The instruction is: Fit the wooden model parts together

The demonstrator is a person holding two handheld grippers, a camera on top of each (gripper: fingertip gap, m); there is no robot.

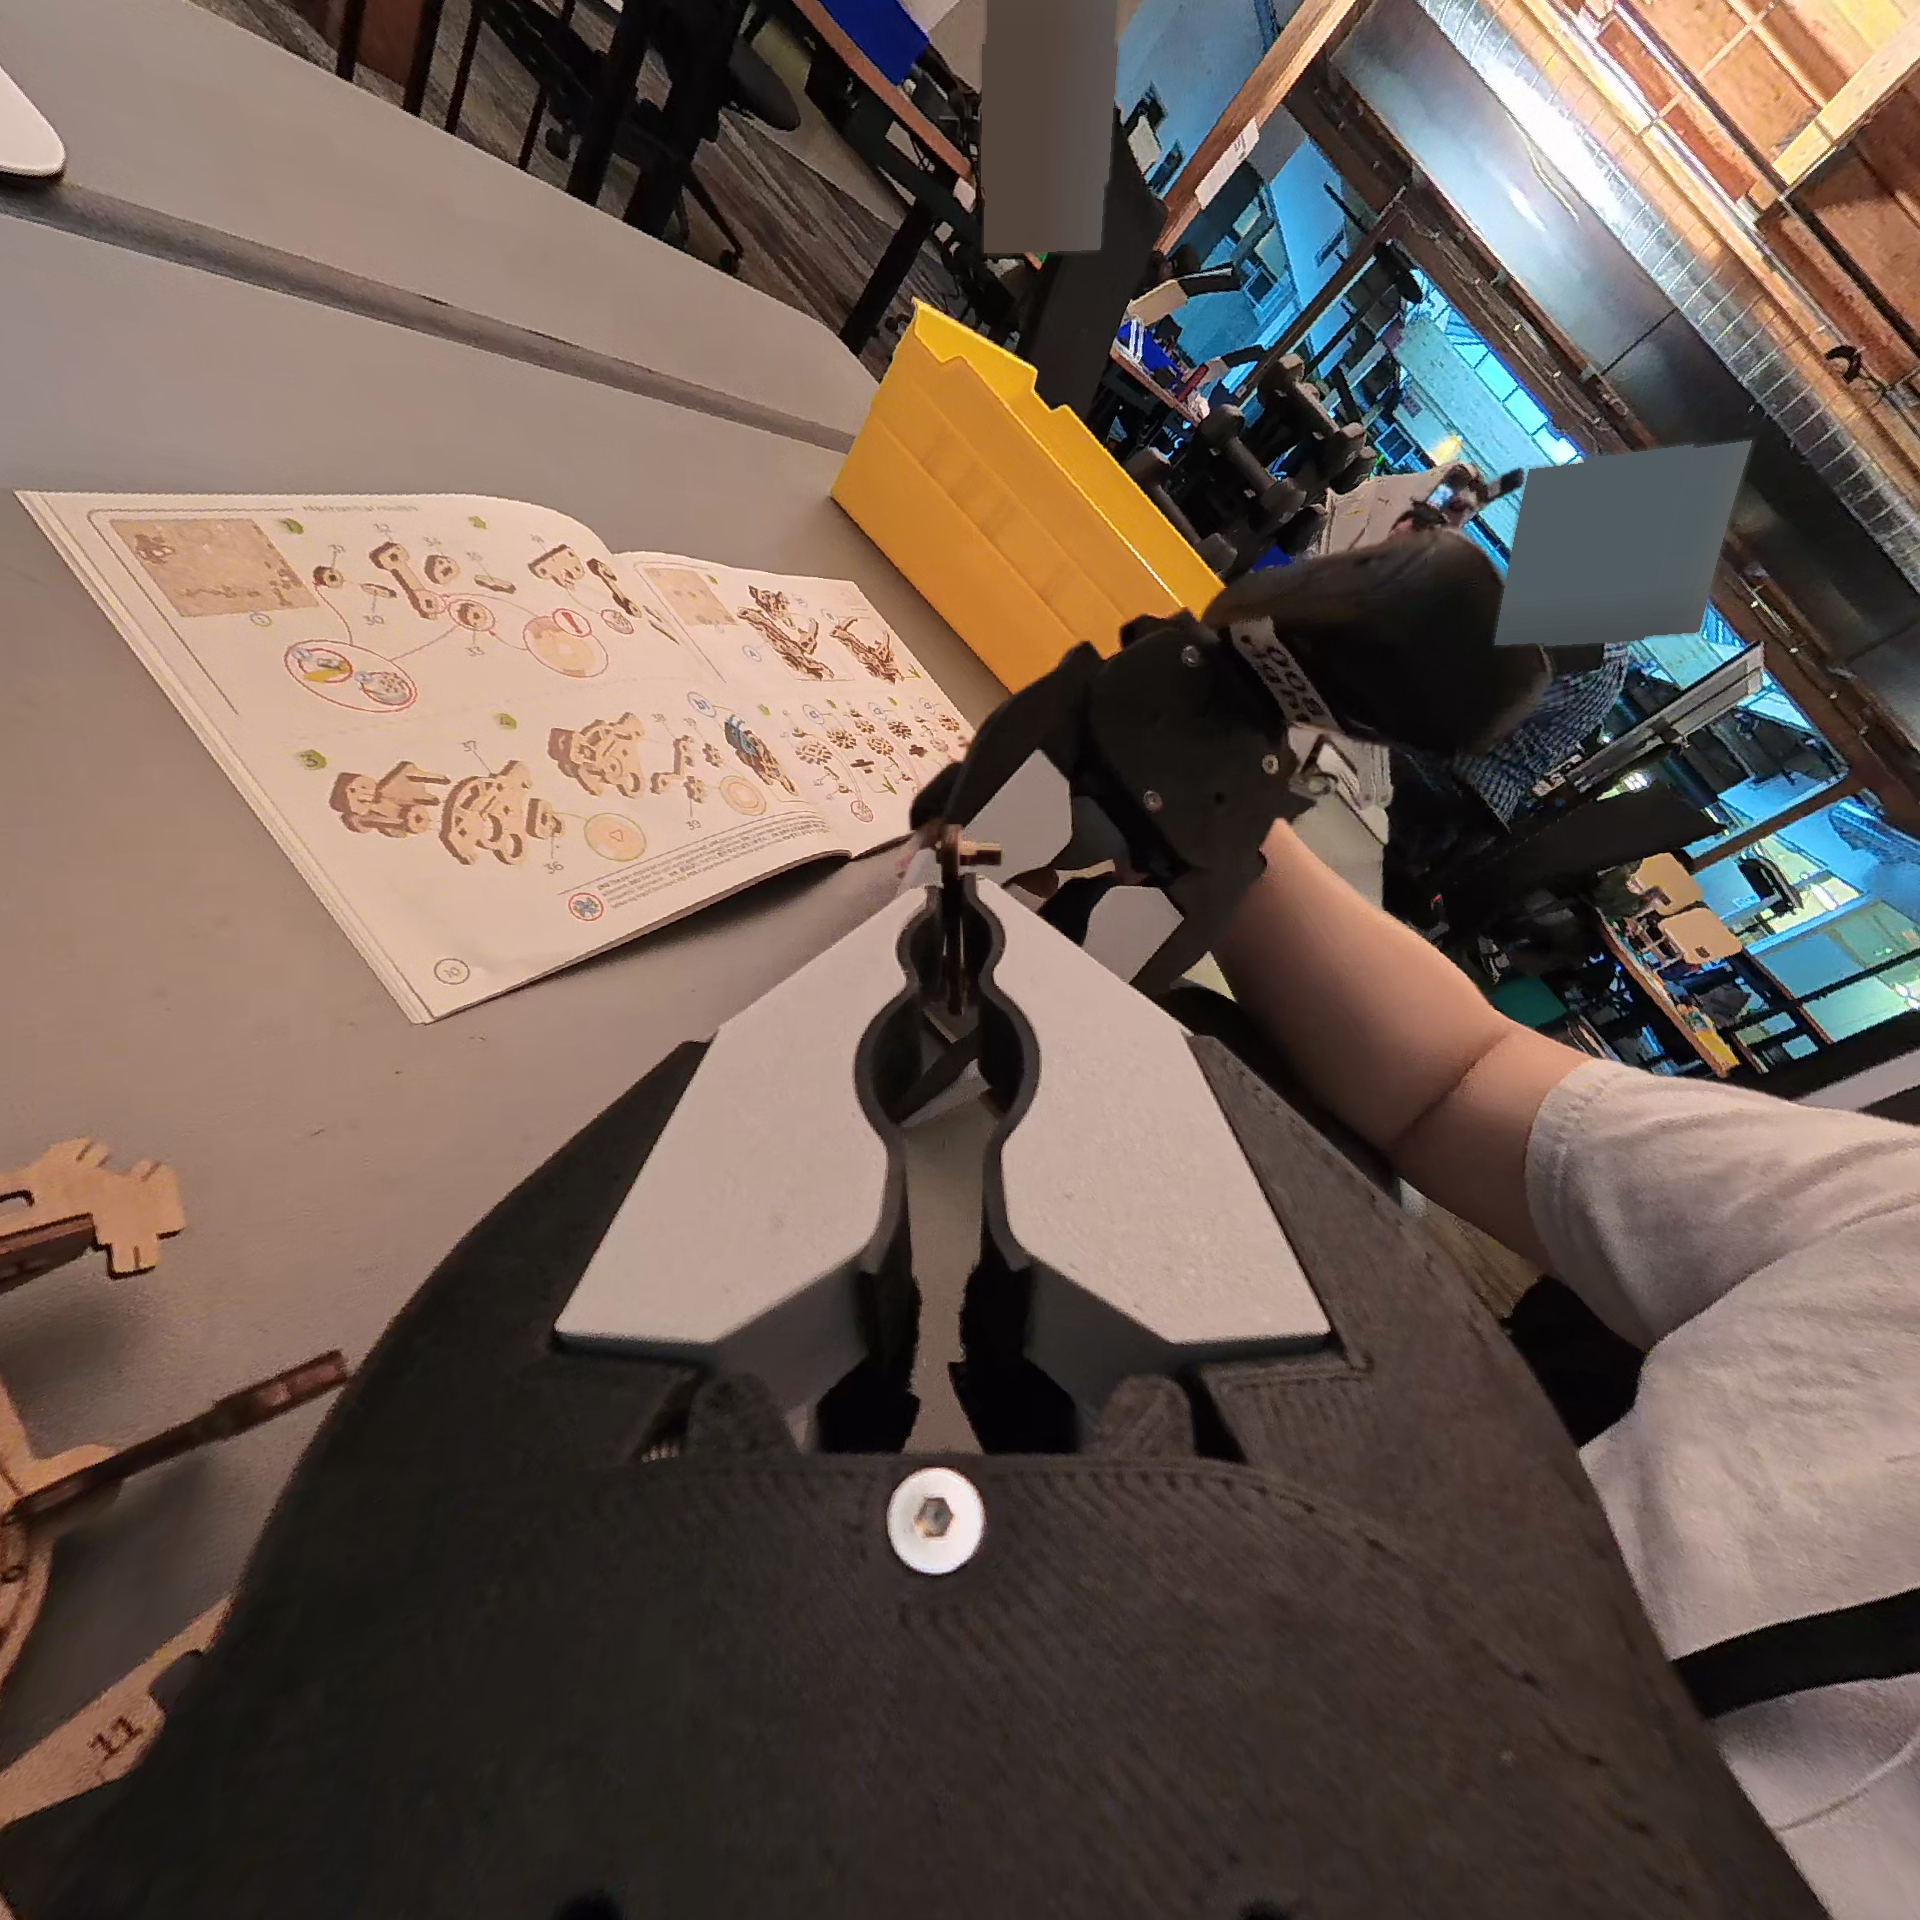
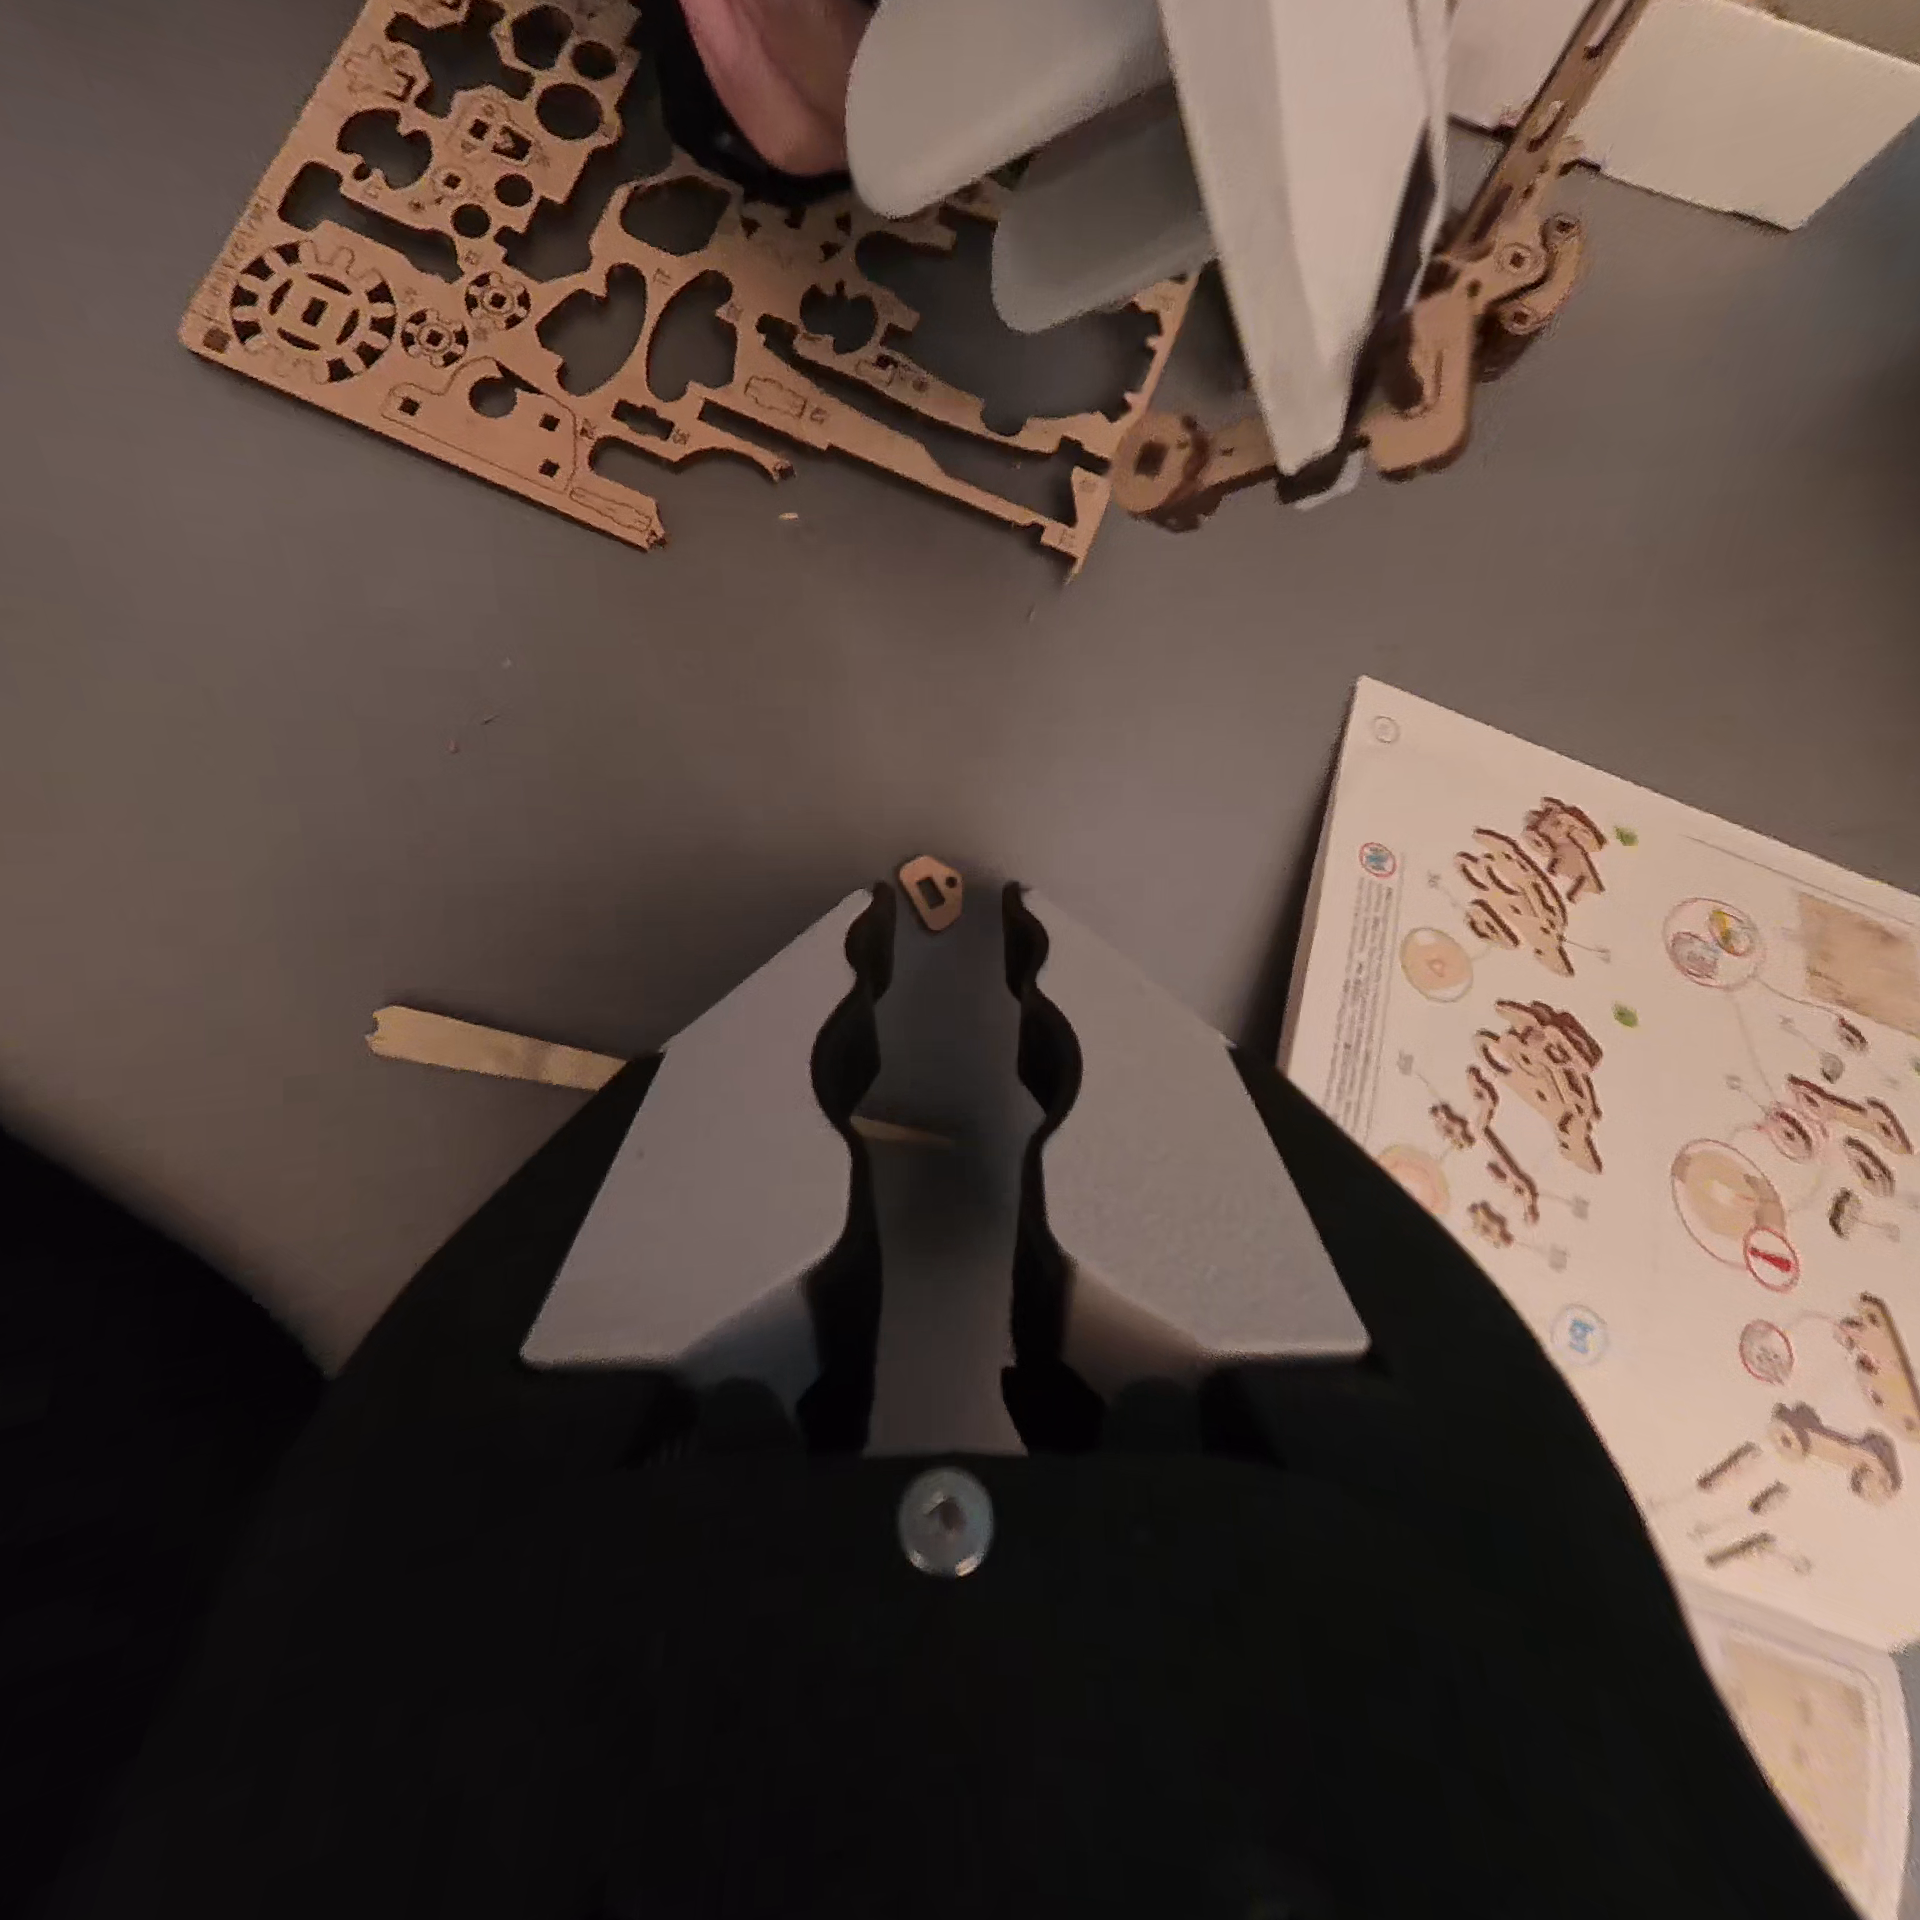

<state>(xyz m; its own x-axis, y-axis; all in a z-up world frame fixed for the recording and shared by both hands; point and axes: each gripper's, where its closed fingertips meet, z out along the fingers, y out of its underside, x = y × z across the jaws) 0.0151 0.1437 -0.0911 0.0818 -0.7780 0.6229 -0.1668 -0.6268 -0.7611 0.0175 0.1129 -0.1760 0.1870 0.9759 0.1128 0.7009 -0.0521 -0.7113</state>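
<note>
In the left wrist view, pale laser-cut wooden pieces [image 1: 73, 1226] with toothed edges lie at the left edge on the smooth grey counter [image 1: 208, 395]. Right of them an open instruction booklet [image 1: 488, 717] lies flat, its pages full of drawings. At centre the left tongs [image 1: 951, 914], grey wedges with wavy black inner faces on a ribbed black body, are clenched on a thin wooden model part [image 1: 956, 935] standing edge-on at their tips. Behind sits a glossy yellow plastic bin [image 1: 997, 509]; to the right a bare forearm carries the other black tool, and the room beyond shows timber beams and blue-lit windows.

In the right wrist view, a punched-out plywood sheet [image 2: 644, 312] lies upper left. At centre the right tongs [image 2: 945, 899] are released, a small flat wooden tab [image 2: 932, 894] lying on the counter between their tips. Upper right, the left tongs grip the jointed wooden part [image 2: 1455, 343]. The booklet fills the right edge.
</note>
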